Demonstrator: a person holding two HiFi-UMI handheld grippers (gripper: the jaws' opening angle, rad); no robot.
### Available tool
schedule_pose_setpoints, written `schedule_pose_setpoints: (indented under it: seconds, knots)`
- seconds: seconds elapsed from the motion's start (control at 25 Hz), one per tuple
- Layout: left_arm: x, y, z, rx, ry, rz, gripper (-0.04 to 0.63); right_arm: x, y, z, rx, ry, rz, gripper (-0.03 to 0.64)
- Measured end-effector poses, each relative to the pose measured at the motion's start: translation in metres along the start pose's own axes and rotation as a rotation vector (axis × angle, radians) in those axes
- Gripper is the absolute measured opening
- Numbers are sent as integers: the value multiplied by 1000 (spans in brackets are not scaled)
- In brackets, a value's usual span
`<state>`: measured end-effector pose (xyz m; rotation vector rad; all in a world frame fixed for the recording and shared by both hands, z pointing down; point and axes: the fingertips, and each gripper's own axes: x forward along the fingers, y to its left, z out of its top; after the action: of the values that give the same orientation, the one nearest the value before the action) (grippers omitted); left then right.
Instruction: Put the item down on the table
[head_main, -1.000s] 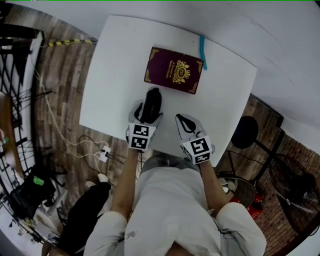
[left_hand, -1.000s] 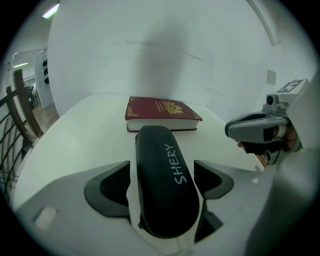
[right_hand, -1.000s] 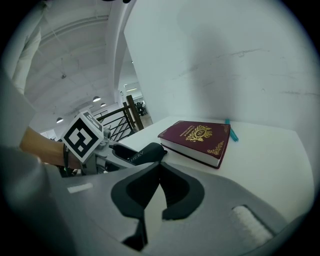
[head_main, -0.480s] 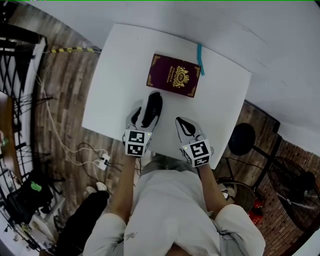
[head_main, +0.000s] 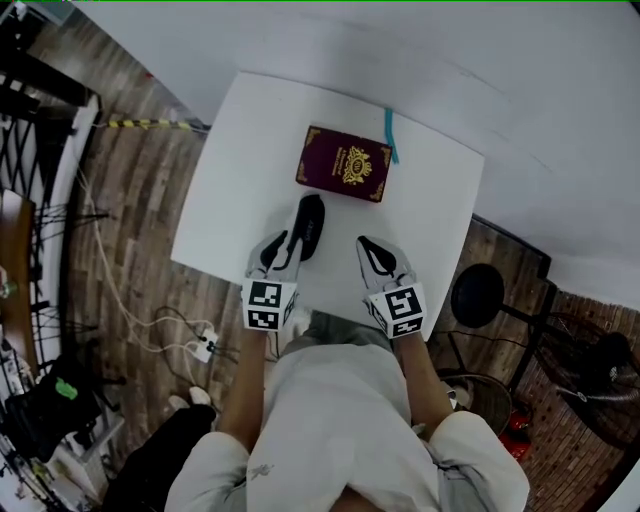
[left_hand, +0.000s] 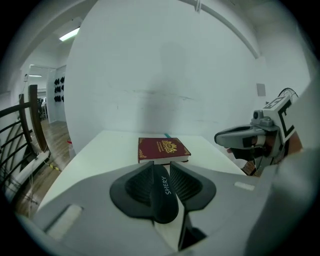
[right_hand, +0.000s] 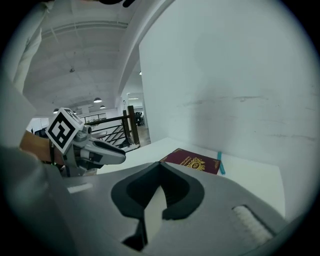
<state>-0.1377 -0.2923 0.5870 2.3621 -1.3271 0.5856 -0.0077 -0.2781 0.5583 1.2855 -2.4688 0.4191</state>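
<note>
A black oblong item (head_main: 309, 222) lies lengthwise on the white table (head_main: 230, 170), its near end between the fingers of my left gripper (head_main: 279, 243). In the left gripper view the item (left_hand: 165, 192) fills the gap of the left gripper (left_hand: 161, 166). The jaws are closing and the ribbed pads (left_hand: 137, 185) sit against both its sides. My right gripper (head_main: 366, 244) hovers to the right of it over the table's near edge, shut and empty, its tips meeting (right_hand: 160, 167).
A maroon book with gold ornament (head_main: 345, 163) lies further back on the table, a teal pen (head_main: 390, 135) along its far right side. Off the table are a black stool (head_main: 478, 295), floor cables with a power strip (head_main: 205, 345) and a fan (head_main: 600, 370).
The left jaws have narrowed from wide apart to close around the black item. The left hand has drawn back a little toward the person. The right gripper has stayed put.
</note>
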Motion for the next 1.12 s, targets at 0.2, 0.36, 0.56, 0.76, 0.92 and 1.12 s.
schedule_pose_setpoints:
  seconds: [0.2, 0.36, 0.56, 0.76, 0.92, 1.12]
  knots:
    - [-28, -18, 12, 1, -76, -31, 70, -18, 9, 9, -3, -30, -21, 3]
    - [-46, -28, 21, 5, -138, -32, 27, -30, 18, 14, 30, -67, -35, 3]
    - [-63, -34, 34, 12, -216, -31, 11, -43, 28, 26, 34, -125, -55, 3]
    - [-77, -35, 50, 35, -285, -24, 11, -55, 34, 46, 22, -198, -81, 3]
    - [-83, -36, 59, 56, -329, -15, 11, -62, 36, 54, 11, -226, -99, 3]
    - [-90, -36, 66, 61, -363, -13, 11, -68, 39, 60, 9, -244, -120, 3]
